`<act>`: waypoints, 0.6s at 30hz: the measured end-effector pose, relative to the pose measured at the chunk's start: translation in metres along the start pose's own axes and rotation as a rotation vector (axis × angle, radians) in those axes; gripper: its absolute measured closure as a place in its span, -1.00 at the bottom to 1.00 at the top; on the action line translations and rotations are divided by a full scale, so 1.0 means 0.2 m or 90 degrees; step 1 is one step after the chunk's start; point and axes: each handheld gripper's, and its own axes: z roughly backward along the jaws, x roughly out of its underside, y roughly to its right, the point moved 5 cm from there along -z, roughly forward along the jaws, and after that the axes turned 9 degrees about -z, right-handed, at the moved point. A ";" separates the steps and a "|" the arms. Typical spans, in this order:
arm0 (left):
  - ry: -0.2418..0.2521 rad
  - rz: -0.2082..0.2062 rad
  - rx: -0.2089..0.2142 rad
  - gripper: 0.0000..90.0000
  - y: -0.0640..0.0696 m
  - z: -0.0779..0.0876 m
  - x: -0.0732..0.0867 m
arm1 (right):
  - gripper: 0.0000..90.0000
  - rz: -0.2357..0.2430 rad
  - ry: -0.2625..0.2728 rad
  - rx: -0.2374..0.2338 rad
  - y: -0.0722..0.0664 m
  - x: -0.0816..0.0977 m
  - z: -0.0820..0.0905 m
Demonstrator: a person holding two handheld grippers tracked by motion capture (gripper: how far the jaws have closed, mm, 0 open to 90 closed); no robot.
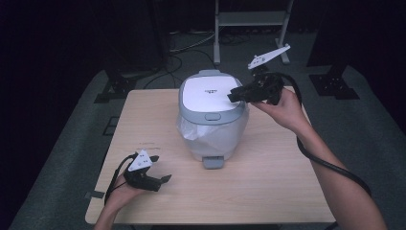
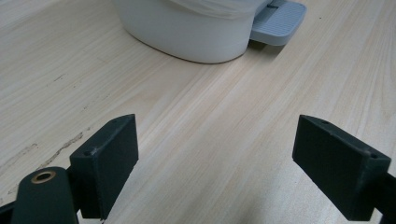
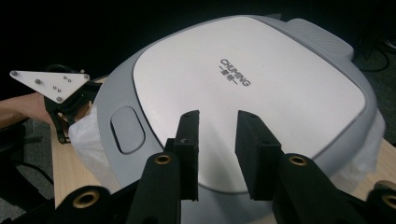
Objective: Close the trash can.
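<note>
A white pedal bin [image 1: 213, 129] with a grey-rimmed lid [image 1: 209, 91] stands mid-table, a white bag liner bulging under the rim. Its grey pedal [image 1: 213, 162] faces the front edge. My right gripper [image 1: 233, 97] hovers over the lid's right edge; in the right gripper view its jaws [image 3: 217, 126] stand a narrow gap apart above the lid [image 3: 261, 84], holding nothing. My left gripper [image 1: 160, 168] rests low at the table's front left, open and empty. Its view has the wide-apart jaws [image 2: 217, 154] aimed at the bin's base [image 2: 187, 32] and pedal [image 2: 279, 21].
The light wooden table [image 1: 268, 182] has bare room in front of and beside the bin. A metal stand [image 1: 251, 19] and dark equipment legs stand on the floor behind. The left gripper [image 3: 60, 102] appears beyond the bin in the right gripper view.
</note>
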 end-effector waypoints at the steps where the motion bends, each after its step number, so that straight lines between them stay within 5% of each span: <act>1: 0.001 0.001 -0.001 -0.70 0.00 0.00 0.00 | 0.52 -0.002 0.001 0.002 0.01 0.01 0.01; 18: -0.004 0.001 0.001 -0.70 0.00 -0.01 0.01 | 0.38 -0.033 0.018 0.021 0.11 0.13 0.13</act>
